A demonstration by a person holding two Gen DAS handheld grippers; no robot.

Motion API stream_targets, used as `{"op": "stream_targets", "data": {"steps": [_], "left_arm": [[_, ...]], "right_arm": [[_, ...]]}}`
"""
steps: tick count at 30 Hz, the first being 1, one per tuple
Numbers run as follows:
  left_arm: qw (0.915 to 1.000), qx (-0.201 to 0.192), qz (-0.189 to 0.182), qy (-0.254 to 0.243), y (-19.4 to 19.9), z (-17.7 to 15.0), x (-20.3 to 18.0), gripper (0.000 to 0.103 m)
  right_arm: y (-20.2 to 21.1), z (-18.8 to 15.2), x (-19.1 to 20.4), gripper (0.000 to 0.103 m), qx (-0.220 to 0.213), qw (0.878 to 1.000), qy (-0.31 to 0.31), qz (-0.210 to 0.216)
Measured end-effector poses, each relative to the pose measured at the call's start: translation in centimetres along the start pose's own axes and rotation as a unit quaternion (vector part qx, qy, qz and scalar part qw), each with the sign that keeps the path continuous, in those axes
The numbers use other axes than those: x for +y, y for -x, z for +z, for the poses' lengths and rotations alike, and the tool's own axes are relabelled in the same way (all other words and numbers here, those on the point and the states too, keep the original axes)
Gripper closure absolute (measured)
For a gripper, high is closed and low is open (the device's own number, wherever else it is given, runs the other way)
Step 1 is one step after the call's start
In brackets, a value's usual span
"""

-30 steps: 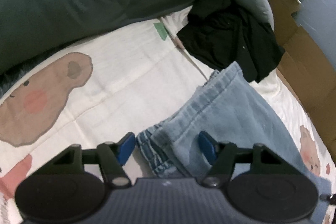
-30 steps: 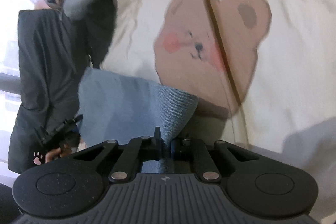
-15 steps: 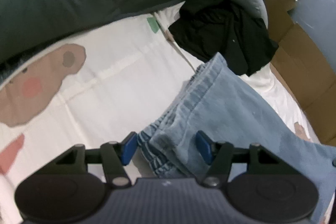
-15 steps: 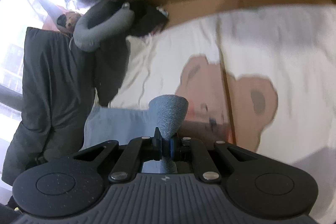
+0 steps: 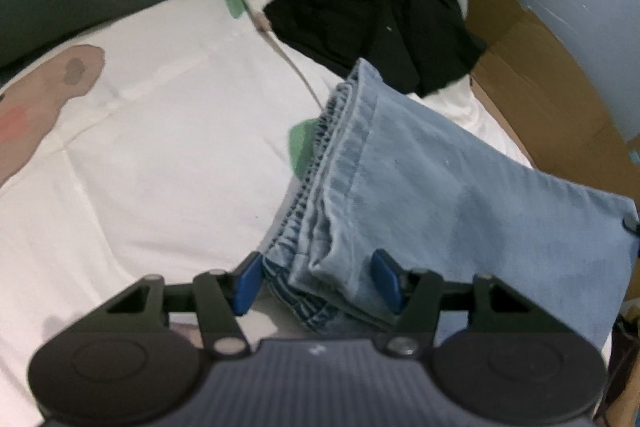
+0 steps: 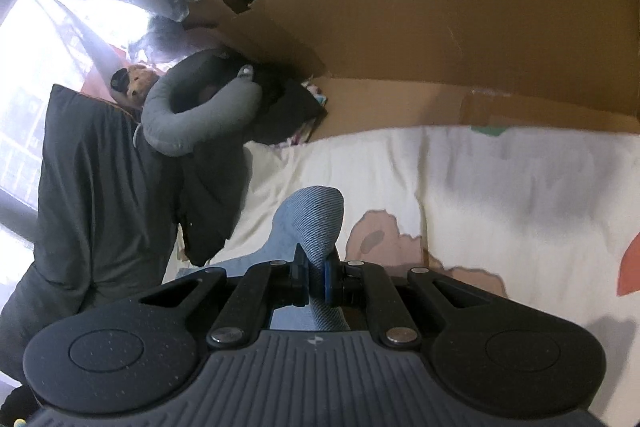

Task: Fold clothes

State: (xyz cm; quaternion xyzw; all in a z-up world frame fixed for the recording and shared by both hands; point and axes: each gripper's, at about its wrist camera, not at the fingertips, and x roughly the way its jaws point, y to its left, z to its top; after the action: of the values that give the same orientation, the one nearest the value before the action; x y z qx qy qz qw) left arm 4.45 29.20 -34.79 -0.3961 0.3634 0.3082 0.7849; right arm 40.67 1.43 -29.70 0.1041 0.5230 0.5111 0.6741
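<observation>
Pinching blue jeans (image 6: 316, 227), right gripper (image 6: 316, 277) clenched; left gripper (image 5: 316, 281) released astride waistband.

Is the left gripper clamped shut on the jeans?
No, the left gripper is open, its blue fingertips standing apart on either side of the folded jeans.

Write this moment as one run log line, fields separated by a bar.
task: fold clothes | left gripper: open around jeans waistband | right gripper: shut on jeans fold | surface: bear-print bedsheet
</observation>
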Motion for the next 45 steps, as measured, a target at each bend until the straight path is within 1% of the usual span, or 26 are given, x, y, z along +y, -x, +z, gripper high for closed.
{"op": "stream_targets", "data": {"steps": [6,15,19,22,24,25,26,27,28,29,30,32,35,38,41,43,44,45], "left_arm": [[0.9995,0.011,-0.026,-0.014,-1.1,-0.5,-1.9,0.042],[0.9961,0.030,-0.075,-0.035,-3.7,-0.8,-5.4,0.043],[0.9958,0.030,-0.068,-0.054,-4.4,-0.5,-6.7,0.043],[0.9954,0.035,-0.066,-0.060,-4.6,-0.3,-6.7,0.043],[0.9951,0.039,-0.065,-0.064,-4.6,-0.2,-6.9,0.043],[0.9950,0.040,-0.063,-0.066,-4.6,-0.2,-7.0,0.043],[0.9948,0.042,-0.061,-0.070,-4.5,-0.1,-7.1,0.043],[0.9945,0.043,-0.059,-0.076,-4.4,0.1,-7.3,0.043],[0.9943,0.042,-0.057,-0.079,-4.3,0.4,-7.5,0.045],[0.9941,0.041,-0.056,-0.083,-4.1,0.7,-7.6,0.049],[0.9940,0.040,-0.055,-0.085,-3.8,1.0,-7.7,0.056],[0.9938,0.037,-0.051,-0.092,-3.4,1.9,-8.0,0.060],[0.9931,0.032,-0.044,-0.104,-2.7,3.2,-8.6,0.060],[0.9899,0.029,-0.033,-0.135,-1.9,4.4,-10.2,0.060],[0.9859,0.027,-0.028,-0.163,-0.9,5.6,-12.0,0.060],[0.9840,0.026,-0.026,-0.174,-0.4,6.2,-13.2,0.060],[0.9829,0.026,-0.025,-0.181,-0.2,6.4,-13.9,0.060],[0.9817,0.026,-0.024,-0.187,-0.1,6.6,-14.5,0.060]], "right_arm": [[1.2,1.4,-0.7,0.098,-0.021,0.999,-0.005,-0.024],[4.0,3.7,-3.3,0.098,-0.046,0.995,-0.017,-0.082],[3.6,3.8,-5.1,0.098,-0.043,0.992,-0.028,-0.113],[2.2,3.3,-6.3,0.097,-0.041,0.993,-0.026,-0.112],[1.1,3.3,-7.3,0.088,-0.041,0.991,-0.028,-0.124],[0.8,3.3,-7.9,0.087,-0.045,0.990,-0.034,-0.131],[0.6,3.2,-8.7,0.083,-0.045,0.989,-0.045,-0.136],[0.4,3.2,-9.5,0.074,-0.044,0.987,-0.057,-0.141],[0.3,3.1,-10.0,0.071,-0.039,0.986,-0.068,-0.149],[0.4,2.9,-10.4,0.070,-0.038,0.984,-0.075,-0.157],[0.6,2.7,-10.6,0.070,-0.039,0.984,-0.074,-0.156],[1.4,2.2,-10.8,0.069,-0.039,0.984,-0.076,-0.154],[2.9,1.3,-11.0,0.068,-0.033,0.985,-0.070,-0.156],[4.3,-0.2,-11.3,0.067,-0.017,0.984,-0.059,-0.164],[6.0,-1.9,-11.5,0.067,0.008,0.984,-0.062,-0.167],[7.4,-3.2,-11.3,0.064,0.016,0.984,-0.057,-0.166],[8.2,-3.9,-11.3,0.058,0.016,0.985,-0.057,-0.161],[8.8,-4.6,-11.3,0.056,0.016,0.986,-0.057,-0.157]]}}
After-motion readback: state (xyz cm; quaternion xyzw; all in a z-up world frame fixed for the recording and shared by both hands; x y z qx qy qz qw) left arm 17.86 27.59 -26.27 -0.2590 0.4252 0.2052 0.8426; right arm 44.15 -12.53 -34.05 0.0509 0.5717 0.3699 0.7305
